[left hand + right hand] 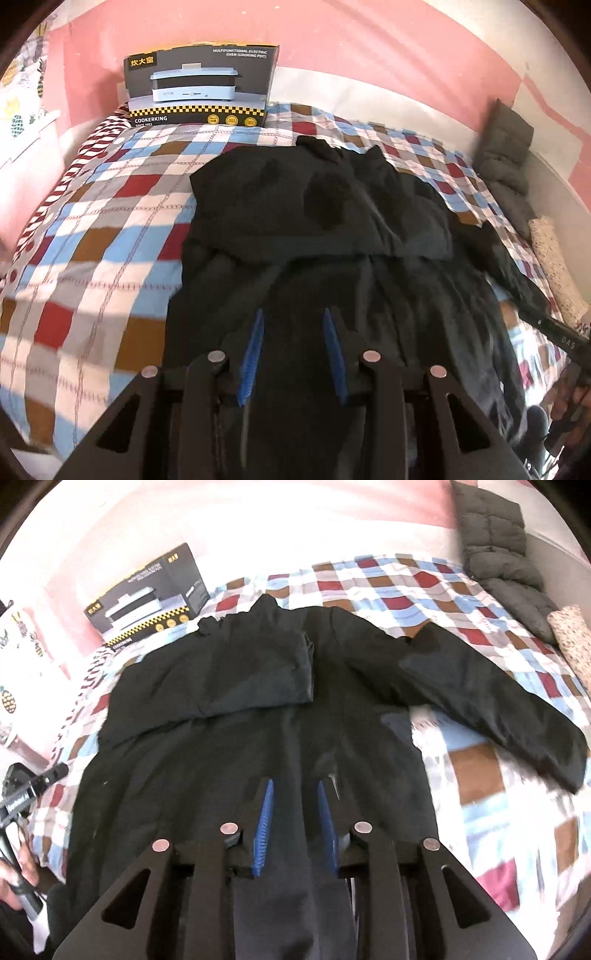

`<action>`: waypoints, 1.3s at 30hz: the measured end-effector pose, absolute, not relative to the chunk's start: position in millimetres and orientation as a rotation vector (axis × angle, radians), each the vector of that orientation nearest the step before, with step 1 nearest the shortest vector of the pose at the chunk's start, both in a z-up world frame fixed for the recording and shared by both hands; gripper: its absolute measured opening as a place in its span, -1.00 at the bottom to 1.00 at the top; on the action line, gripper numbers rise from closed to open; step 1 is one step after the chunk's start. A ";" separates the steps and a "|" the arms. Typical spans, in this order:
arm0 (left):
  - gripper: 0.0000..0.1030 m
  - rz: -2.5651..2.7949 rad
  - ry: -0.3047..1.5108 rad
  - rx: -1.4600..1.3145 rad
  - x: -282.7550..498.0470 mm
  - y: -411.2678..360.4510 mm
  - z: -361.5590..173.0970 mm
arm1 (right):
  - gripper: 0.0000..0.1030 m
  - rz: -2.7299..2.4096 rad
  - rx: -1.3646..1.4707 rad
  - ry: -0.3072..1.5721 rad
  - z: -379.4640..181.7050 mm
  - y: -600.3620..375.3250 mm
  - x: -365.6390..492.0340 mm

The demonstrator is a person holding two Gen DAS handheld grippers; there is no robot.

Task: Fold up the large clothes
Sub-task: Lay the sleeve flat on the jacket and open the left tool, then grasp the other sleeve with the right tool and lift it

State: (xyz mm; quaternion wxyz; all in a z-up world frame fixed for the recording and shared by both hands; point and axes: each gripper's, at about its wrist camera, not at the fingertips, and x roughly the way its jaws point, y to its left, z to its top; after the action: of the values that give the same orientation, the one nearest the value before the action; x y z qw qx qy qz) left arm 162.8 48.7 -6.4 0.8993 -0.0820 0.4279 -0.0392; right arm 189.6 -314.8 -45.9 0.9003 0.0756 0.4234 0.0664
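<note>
A large black jacket (332, 206) lies flat on the checked bedspread (92, 240), collar toward the wall. In the right wrist view the jacket (258, 738) has one sleeve (240, 672) folded across its chest, while the other sleeve (498, 709) stretches out to the right. My left gripper (293, 314) hovers over the lower part of the jacket with its blue pads apart and nothing pinched between them. My right gripper (295, 784) hangs over the lower middle of the jacket, pads slightly apart, with no cloth gripped. A hand (14, 871) holding the other tool shows at the left edge.
A black cooker box (199, 85) stands at the head of the bed against the pink wall. A grey padded cushion (506, 147) and a beige roll (554, 266) lie along the bed's right side. Bare bedspread lies left of the jacket.
</note>
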 end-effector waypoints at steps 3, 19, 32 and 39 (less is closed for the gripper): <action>-0.30 -0.102 0.890 -0.164 138.8 33.8 -0.2 | -0.50 0.144 0.163 0.859 -37.9 -318.1 166.9; -0.25 -0.193 0.852 -0.135 84.3 -17.1 34.8 | -0.39 0.088 0.128 0.773 -8.5 -336.8 97.4; -0.24 -0.188 0.843 -0.113 84.3 -24.4 39.3 | -0.39 -0.005 0.166 0.751 -6.0 -365.4 96.1; -0.24 -0.156 0.819 -0.099 100.6 -15.6 44.8 | -0.39 -0.077 0.200 0.734 -5.7 -390.2 97.7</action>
State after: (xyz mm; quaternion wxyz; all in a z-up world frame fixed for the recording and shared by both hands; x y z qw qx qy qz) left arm 100.6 -15.6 44.8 0.9133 -0.0481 0.3974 -0.0757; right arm 97.7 -390.2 -5.7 0.9277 0.0977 0.3582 -0.0378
